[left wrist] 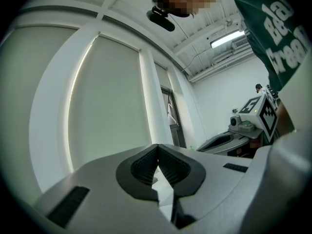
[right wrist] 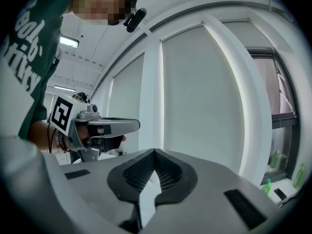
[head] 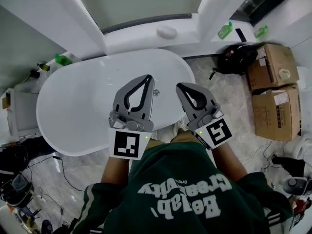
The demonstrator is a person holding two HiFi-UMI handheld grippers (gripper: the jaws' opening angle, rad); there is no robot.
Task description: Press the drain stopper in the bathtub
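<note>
The white oval bathtub (head: pixel 73 111) fills the middle of the head view. Its small metal drain stopper (head: pixel 156 92) shows on the tub floor, just right of my left gripper's jaws. My left gripper (head: pixel 149 76) hangs over the tub, shut and empty, its tips past the stopper. My right gripper (head: pixel 179 86) is beside it near the tub's right rim, also shut and empty. Both gripper views point up at window panels. In them the left gripper (left wrist: pixel 157 146) and right gripper (right wrist: pixel 155 151) have their tips touching. Each also shows the other: the right gripper (left wrist: pixel 253 118), the left gripper (right wrist: pixel 92 128).
A white ledge behind the tub holds a white oval object (head: pixel 166 31) and green bottles (head: pixel 225 30). A black backpack (head: pixel 236 57) and two cardboard boxes (head: pixel 273 65) stand on the floor at right. Cables and gear (head: pixel 19 179) lie at the lower left.
</note>
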